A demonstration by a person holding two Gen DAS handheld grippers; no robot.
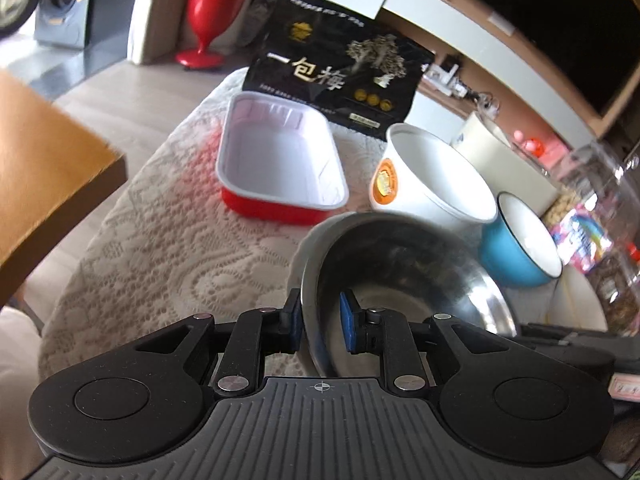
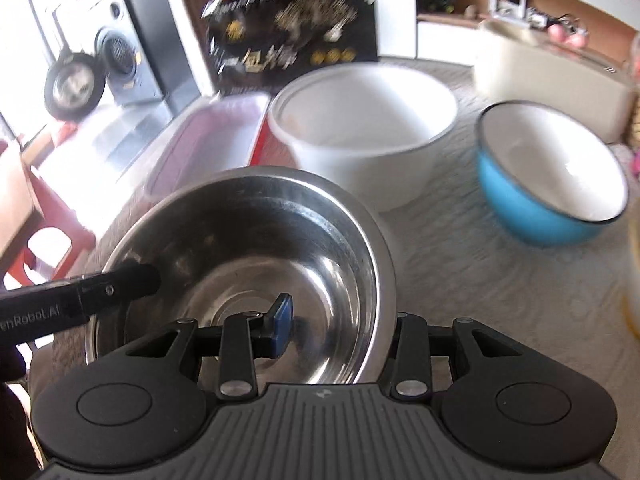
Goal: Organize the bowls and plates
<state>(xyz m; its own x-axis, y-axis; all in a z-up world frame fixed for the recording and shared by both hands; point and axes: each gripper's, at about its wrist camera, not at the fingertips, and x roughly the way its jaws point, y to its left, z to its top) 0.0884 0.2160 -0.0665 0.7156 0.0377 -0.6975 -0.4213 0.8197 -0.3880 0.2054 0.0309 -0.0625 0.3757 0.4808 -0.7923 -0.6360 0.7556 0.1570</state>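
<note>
A steel bowl (image 1: pixel 404 280) is held tilted above the lace-covered table. My left gripper (image 1: pixel 320 322) straddles its near rim, one pad outside and one inside, with a gap still showing at the inner pad. In the right wrist view my right gripper (image 2: pixel 336 328) straddles the steel bowl's (image 2: pixel 248 264) right rim, one blue pad (image 2: pixel 282 316) inside, the other finger hidden outside. The left gripper's finger (image 2: pixel 120 284) enters from the left. A white paper bowl (image 1: pixel 436 176) (image 2: pixel 360 120), a blue bowl (image 1: pixel 520 248) (image 2: pixel 552 176) and a red rectangular tray (image 1: pixel 280 160) (image 2: pixel 216 140) stand behind.
A black snack packet (image 1: pixel 336 68) leans at the table's back. A cream canister (image 1: pixel 504 156) and a clear jar (image 1: pixel 608 208) stand at the right. A wooden board (image 1: pixel 44 168) juts in at the left. The table edge (image 1: pixel 132 184) curves along the left.
</note>
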